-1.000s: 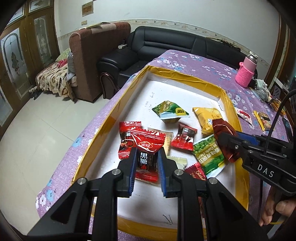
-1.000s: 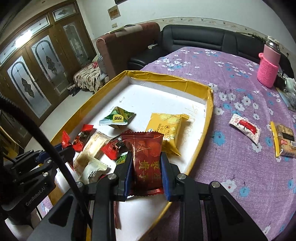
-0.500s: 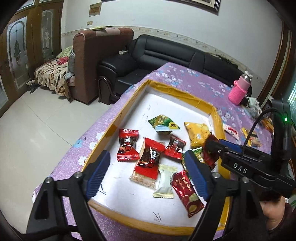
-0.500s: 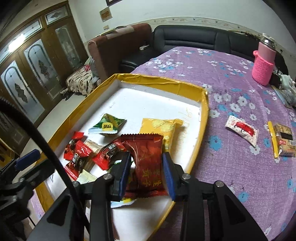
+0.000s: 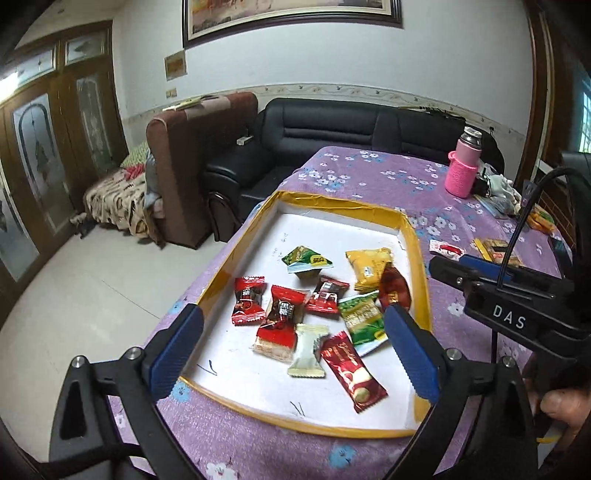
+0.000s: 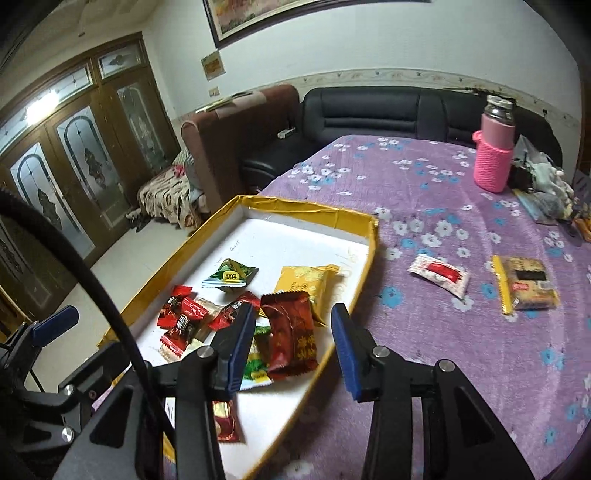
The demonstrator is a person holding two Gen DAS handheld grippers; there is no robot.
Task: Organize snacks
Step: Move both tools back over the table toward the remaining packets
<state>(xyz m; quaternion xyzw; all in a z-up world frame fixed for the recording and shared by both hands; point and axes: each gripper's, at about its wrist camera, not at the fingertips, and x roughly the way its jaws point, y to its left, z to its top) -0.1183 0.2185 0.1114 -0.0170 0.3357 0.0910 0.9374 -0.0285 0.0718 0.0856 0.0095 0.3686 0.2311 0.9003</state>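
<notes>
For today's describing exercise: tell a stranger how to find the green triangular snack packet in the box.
Start at the yellow-rimmed box on the purple flowered tablecloth. Inside, the snacks cluster at the near end; the green triangular packet lies alone at the far edge of that cluster, left of the yellow packet. It alone is pyramid-shaped.

White walls (image 5: 332,62) carry a patterned border strip and a framed picture (image 5: 291,14) up high. Against the wall sits a black leather sofa (image 5: 332,125), with a brown armchair (image 5: 195,147) beside it, its back to us. Dark wooden doors (image 6: 74,155) with arched frosted glass panes stand at the left, above a pale tiled floor (image 5: 74,288). A purple flowered cloth covers the table (image 6: 461,332).
</notes>
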